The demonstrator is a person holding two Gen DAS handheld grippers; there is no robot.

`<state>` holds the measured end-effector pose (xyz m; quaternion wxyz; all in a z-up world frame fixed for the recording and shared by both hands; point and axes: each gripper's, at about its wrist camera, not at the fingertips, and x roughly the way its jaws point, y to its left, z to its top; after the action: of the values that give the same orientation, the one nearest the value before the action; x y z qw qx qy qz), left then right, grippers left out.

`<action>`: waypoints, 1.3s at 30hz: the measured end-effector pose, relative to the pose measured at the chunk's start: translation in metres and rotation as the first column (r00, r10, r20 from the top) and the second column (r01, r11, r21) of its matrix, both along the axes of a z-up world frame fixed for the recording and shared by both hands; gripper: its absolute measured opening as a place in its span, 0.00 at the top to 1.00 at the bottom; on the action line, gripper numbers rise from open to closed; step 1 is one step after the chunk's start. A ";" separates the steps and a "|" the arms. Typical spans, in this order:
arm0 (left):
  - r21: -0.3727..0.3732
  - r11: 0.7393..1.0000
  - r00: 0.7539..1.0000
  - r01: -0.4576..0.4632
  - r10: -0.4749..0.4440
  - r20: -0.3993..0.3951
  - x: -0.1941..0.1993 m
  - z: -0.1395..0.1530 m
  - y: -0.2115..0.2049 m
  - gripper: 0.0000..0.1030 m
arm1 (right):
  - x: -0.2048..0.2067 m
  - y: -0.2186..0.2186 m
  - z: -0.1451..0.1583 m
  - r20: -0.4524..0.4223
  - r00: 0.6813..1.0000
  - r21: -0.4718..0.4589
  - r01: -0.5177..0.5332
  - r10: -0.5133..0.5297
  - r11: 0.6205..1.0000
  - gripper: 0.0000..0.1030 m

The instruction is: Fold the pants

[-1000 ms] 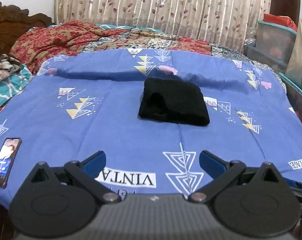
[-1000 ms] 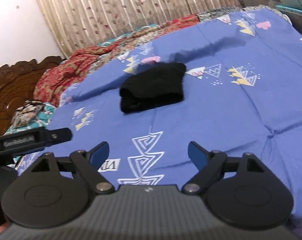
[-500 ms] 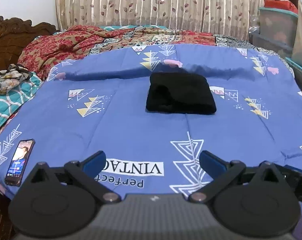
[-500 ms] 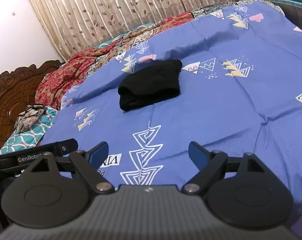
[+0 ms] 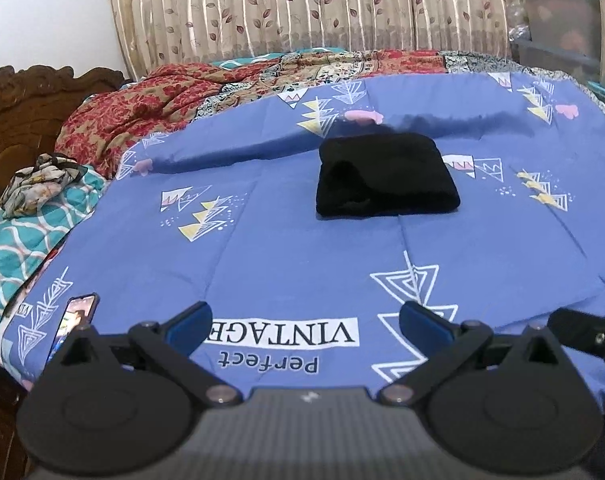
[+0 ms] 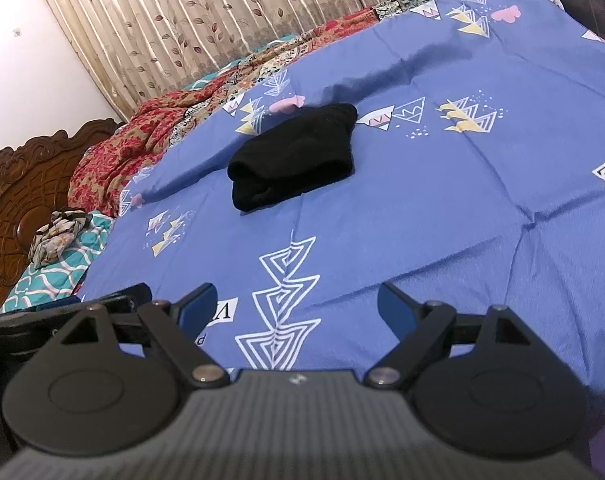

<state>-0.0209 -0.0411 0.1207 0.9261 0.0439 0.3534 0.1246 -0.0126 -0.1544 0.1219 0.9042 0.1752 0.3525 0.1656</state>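
Observation:
The black pants [image 5: 386, 176] lie folded into a compact rectangle near the middle of the blue patterned bedspread [image 5: 286, 264]. In the right wrist view the same black bundle [image 6: 294, 160] sits up and left of centre. My left gripper [image 5: 304, 324] hovers over the bed's near edge, well short of the pants, jaws wide apart and empty. My right gripper [image 6: 296, 308] is likewise back near the front edge, open, with only bedspread between its blue pads. Part of the other gripper shows at the edge of each view.
A phone [image 5: 72, 322] lies on the bedspread's near left corner. A red floral quilt [image 5: 150, 108] is bunched at the far side below the curtains [image 5: 302, 4]. A carved wooden headboard [image 6: 18, 184] stands left, with a crumpled cloth [image 6: 58, 236]. Storage bins [image 5: 562, 28] stand far right.
The left view has shifted and rolled, so the pants sit higher and the "Perfect VINTAGE" print shows between the fingers. The right view shifted slightly. The pants stay put; both grippers remain open.

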 end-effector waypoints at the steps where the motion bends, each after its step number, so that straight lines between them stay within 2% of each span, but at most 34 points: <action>1: 0.002 1.000 1.000 0.000 0.000 -0.002 0.000 -0.001 0.001 0.00 | 0.000 0.000 0.000 -0.002 1.000 0.000 0.002 -0.002 1.000 0.14; 9: 0.034 0.999 0.999 -0.030 0.031 -0.012 0.002 -0.006 0.004 0.00 | -0.002 0.002 -0.002 -0.012 1.000 -0.001 0.004 -0.004 1.000 0.14; 30: 0.004 1.000 0.999 -0.005 0.005 -0.041 0.000 -0.008 0.006 0.00 | -0.004 0.003 -0.005 -0.020 1.000 -0.005 0.012 -0.012 1.000 0.14; 33: -0.007 1.000 0.998 0.006 -0.007 -0.060 0.000 -0.008 0.005 0.00 | -0.004 0.004 -0.004 -0.020 1.000 -0.006 0.014 -0.014 1.000 0.14; 36: 0.014 1.000 0.994 0.006 -0.004 -0.109 0.003 -0.014 0.001 0.00 | -0.004 0.004 -0.004 -0.020 1.000 -0.006 0.014 -0.014 1.000 0.14; 39: 0.018 1.000 0.993 0.012 -0.010 -0.119 0.001 -0.016 0.000 0.00 | -0.004 0.004 -0.004 -0.019 1.000 -0.007 0.014 -0.014 1.000 0.14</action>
<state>-0.0198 -0.0414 0.1042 0.9037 0.0617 0.4065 0.1198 -0.0166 -0.1506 0.1178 0.9025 0.1761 0.3606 0.1562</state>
